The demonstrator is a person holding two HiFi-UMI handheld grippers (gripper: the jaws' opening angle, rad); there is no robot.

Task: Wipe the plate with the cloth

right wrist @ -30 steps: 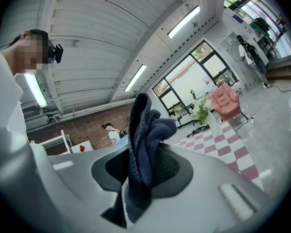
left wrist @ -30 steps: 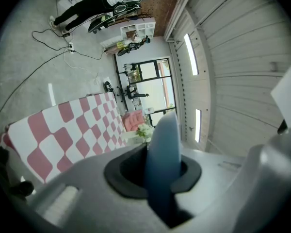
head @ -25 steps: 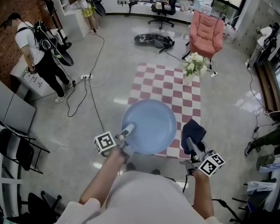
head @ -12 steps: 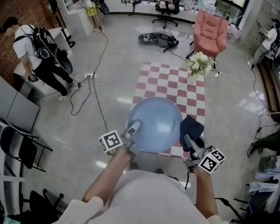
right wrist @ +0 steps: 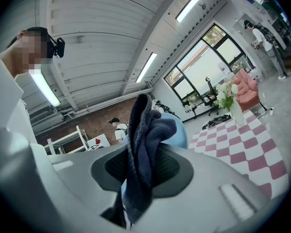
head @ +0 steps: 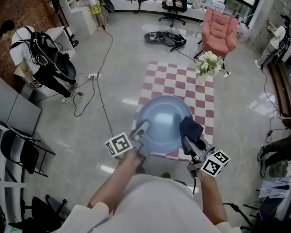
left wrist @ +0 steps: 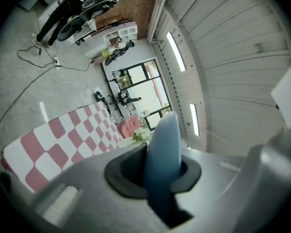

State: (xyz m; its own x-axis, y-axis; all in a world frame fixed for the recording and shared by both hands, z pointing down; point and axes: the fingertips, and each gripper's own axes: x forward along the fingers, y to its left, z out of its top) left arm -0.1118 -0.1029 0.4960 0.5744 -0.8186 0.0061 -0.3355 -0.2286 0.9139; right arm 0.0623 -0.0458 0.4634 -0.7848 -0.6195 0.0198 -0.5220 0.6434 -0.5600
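A light blue plate (head: pixel 164 122) is held up in the air over the checkered rug, its underside toward the head camera. My left gripper (head: pixel 139 130) is shut on the plate's lower left rim; in the left gripper view the plate (left wrist: pixel 163 152) stands edge-on between the jaws. My right gripper (head: pixel 189 143) is shut on a dark blue cloth (head: pixel 191 129), which touches the plate's right edge. In the right gripper view the cloth (right wrist: pixel 144 149) bunches out of the jaws with the plate (right wrist: pixel 178 131) just behind it.
A red-and-white checkered rug (head: pixel 177 91) lies on the floor below. A vase of white flowers (head: pixel 207 62) stands at its far right corner, a pink armchair (head: pixel 218 33) beyond. Cables (head: pixel 94 89) run across the floor at left. A person with a backpack (head: pixel 39 57) stands far left.
Both grippers have drawn closer together and shifted slightly right. The plate has tilted so its underside faces up more, and the cloth has moved in against its right edge.
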